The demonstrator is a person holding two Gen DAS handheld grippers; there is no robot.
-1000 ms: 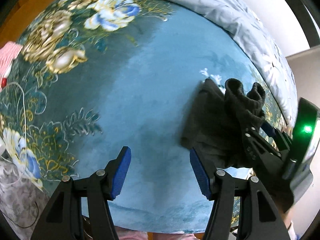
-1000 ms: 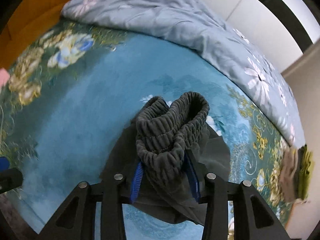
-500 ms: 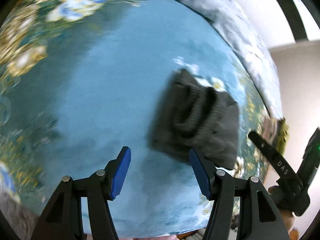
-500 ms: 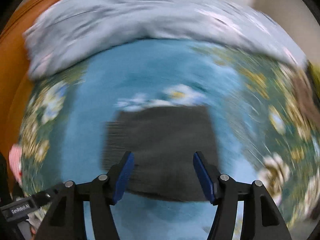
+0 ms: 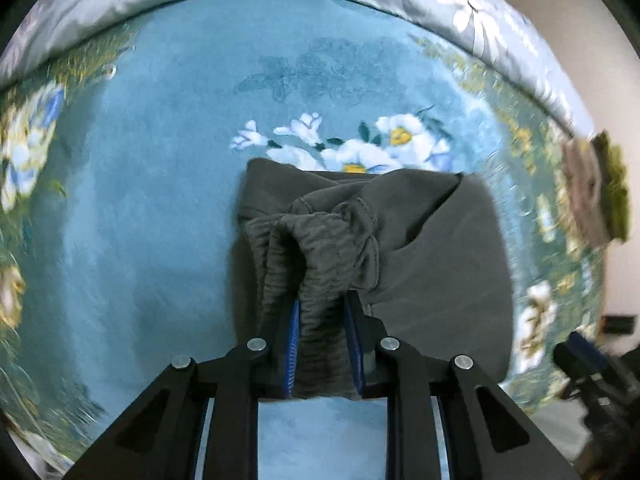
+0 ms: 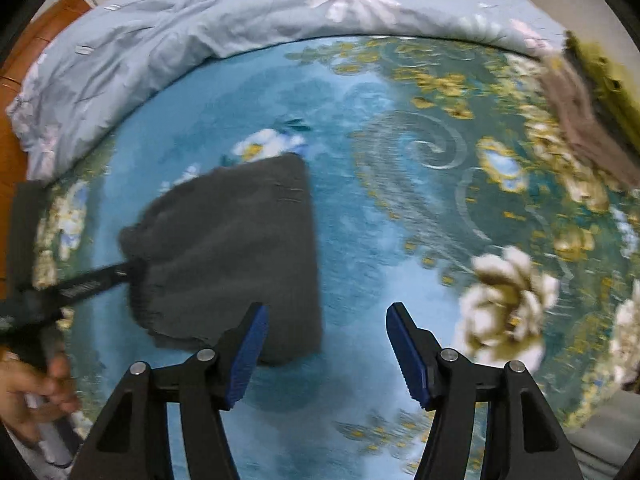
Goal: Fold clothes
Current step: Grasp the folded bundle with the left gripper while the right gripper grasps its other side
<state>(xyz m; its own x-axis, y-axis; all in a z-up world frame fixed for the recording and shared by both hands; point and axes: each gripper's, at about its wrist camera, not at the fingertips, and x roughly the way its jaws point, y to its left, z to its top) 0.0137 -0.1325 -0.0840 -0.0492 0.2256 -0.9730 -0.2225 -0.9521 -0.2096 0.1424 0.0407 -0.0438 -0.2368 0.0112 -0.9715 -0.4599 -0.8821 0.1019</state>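
A bed spread with a teal floral blanket (image 5: 160,208) fills both views, with a pale blue flowered duvet (image 6: 168,36) bunched along its far side. Nearest the left camera, the left tool (image 5: 322,346) is closed tight on the gathered, ribbed waistband of a dark grey garment (image 5: 432,248), probably shorts or trousers already folded into a compact block, though blur makes the exact kind hard to tell. The garment lies on the blanket just short of a cluster of white printed flowers. In the right view the right tool (image 6: 326,354) hangs wide open with nothing between its blue pads, just beside the garment's near right corner. Beyond, at the bed's far right edge, a small stack of folded clothes (image 6: 588,92) in brown and olive sits near the duvet.

The fold itself looks finished or nearly so; the step in hand seems to be gripping the bundle to shift it. The next move likely calls for carrying it toward that stack without letting the layers slip open.
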